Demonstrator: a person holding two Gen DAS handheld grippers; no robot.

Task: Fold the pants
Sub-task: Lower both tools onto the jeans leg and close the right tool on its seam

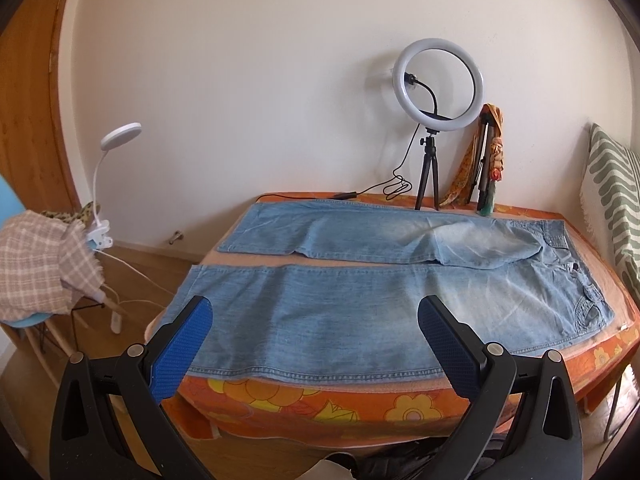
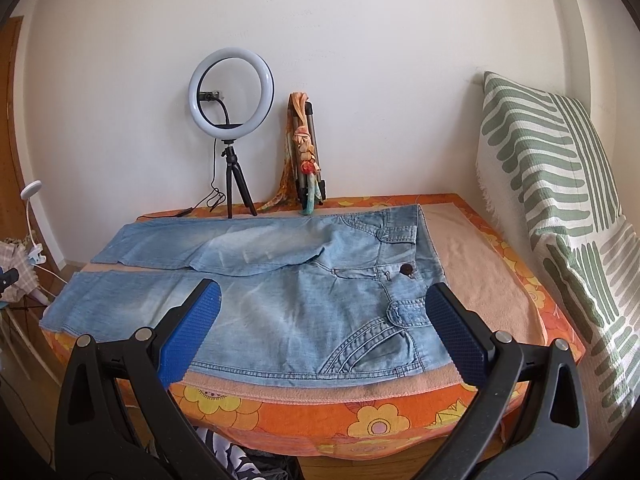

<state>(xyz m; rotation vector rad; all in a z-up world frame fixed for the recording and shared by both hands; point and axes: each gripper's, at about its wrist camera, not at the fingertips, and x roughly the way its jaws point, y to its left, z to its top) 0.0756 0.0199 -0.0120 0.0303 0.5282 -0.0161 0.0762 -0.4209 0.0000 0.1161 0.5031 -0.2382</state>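
My left gripper and right gripper hang wide, holding nothing, just short of the pants. Their long axis runs crosswise before me: hems nearer my left, waistband nearer my right.

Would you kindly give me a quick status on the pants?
Both tongs, left and right, open, empty. Jeans flat, unfolded, legs apart. Ring light behind, clear.

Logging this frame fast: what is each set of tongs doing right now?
Left tongs: open, holding nothing, above the light blue denim pants.
Right tongs: open, holding nothing.
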